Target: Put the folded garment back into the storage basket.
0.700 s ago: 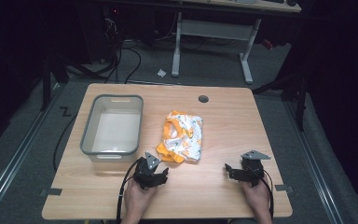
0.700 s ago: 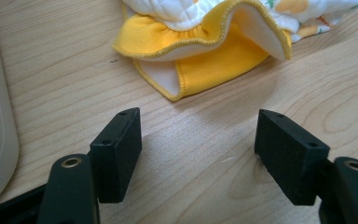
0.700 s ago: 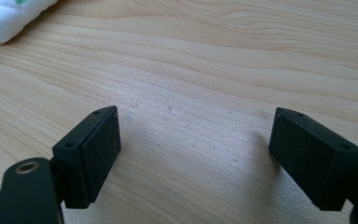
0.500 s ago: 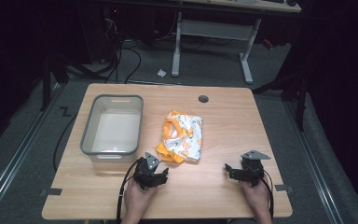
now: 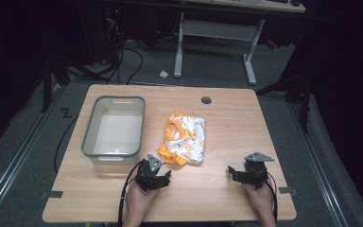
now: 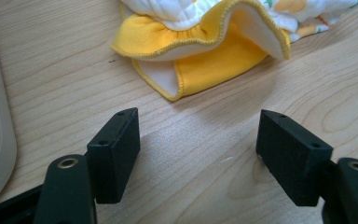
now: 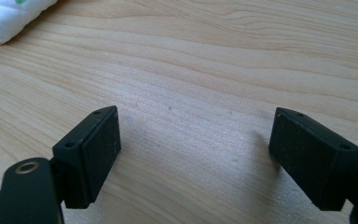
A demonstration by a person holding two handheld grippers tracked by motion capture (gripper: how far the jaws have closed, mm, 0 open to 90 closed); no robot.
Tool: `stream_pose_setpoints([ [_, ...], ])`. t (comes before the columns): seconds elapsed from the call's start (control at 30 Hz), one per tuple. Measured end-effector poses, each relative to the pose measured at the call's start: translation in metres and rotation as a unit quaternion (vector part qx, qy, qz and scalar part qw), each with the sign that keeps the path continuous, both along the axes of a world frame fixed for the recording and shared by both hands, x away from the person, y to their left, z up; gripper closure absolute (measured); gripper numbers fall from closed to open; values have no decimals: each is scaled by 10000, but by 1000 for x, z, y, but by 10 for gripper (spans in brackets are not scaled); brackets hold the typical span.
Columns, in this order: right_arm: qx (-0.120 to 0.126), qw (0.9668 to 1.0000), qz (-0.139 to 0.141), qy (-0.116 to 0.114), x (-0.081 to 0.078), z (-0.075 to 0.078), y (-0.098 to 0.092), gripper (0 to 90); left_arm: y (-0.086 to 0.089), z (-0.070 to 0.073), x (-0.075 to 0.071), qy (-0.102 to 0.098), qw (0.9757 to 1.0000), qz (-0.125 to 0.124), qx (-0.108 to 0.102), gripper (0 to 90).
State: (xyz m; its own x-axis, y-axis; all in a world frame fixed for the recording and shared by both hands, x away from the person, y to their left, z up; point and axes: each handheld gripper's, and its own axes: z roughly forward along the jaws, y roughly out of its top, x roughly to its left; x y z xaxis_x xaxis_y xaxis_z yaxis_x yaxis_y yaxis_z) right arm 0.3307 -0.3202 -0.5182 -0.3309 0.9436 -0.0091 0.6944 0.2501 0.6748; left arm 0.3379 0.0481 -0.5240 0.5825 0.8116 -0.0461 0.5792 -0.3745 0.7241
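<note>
Cloth [image 5: 185,138], a crumpled yellow-and-white piece, is lying at the centre of the high view on the wooden table [image 5: 227,123], just right of the grey bin [image 5: 114,126]. I am holding my left gripper [image 5: 155,176] just below the cloth's lower left corner, jaws spread wide with nothing between them. My right gripper [image 5: 240,172] is sitting at lower right, well apart from the cloth, jaws likewise spread.

Quilted yellow-and-white cloth [image 6: 205,51] lies on the matt wood-grain table [image 5: 227,189] beside a smooth plastic bin [image 5: 113,130].
</note>
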Motion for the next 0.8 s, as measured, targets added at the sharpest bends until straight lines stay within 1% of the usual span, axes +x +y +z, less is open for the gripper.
stream_pose_setpoints([
  [0.13, 0, 10000, -1, 0, 0, 0, 0, 166, 0, 0, 0, 9, 10000, 20, 1, 301],
  [0.2, -2, 10000, 0, 0, 0, 0, 0, 166, -1, 0, -1, 24, 10000, -9, 7, 266],
  [0.33, 1, 10000, -1, 1, 0, 0, 0, 166, -1, 0, -1, 44, 10000, -32, 32, 240],
  [0.4, 0, 10000, -1, 0, 0, 0, 0, 166, -1, 0, -2, 45, 10000, -38, 36, 241],
  [0.53, 1, 10000, 0, 1, 0, 0, 0, 166, -1, 1, -4, 86, 9999, -67, -83, 262],
  [0.67, 2, 10000, 0, 0, 0, 0, 0, 165, -1, 3, -4, 141, 9998, -72, -121, 266],
  [0.8, 1, 10000, -3, -6, 0, 0, 0, 166, -1, 6, -5, 108, 9998, -94, -123, 266],
])
